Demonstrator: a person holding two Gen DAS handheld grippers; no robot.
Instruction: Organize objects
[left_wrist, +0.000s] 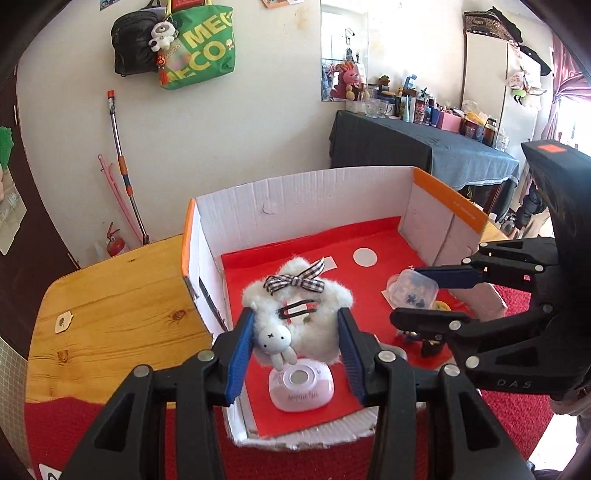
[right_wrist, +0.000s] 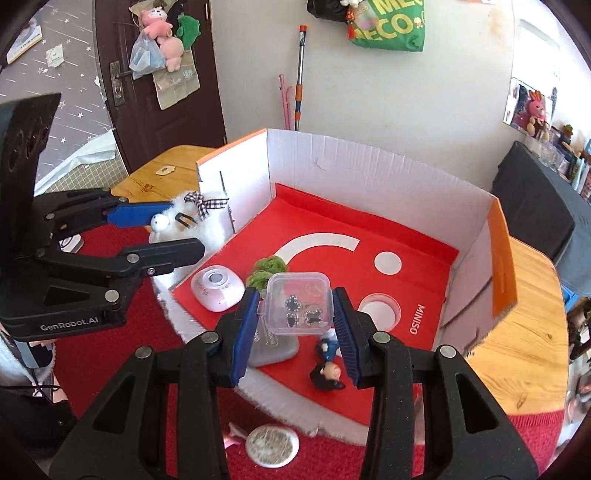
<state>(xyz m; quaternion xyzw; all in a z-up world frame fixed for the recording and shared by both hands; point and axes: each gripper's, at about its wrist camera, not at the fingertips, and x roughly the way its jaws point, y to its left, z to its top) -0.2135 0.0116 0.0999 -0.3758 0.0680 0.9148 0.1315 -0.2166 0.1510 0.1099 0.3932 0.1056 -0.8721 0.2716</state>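
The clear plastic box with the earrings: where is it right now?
The clear plastic box is held between the right gripper fingers, above the red-lined cardboard box, right of the pink device and near the doll figure.

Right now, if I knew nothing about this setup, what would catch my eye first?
Probably the fluffy white star plush with its checked bow, clamped in the left gripper over the red-floored cardboard box. Next, the small clear case of earrings pinched in the right gripper above a little doll lying in the box.
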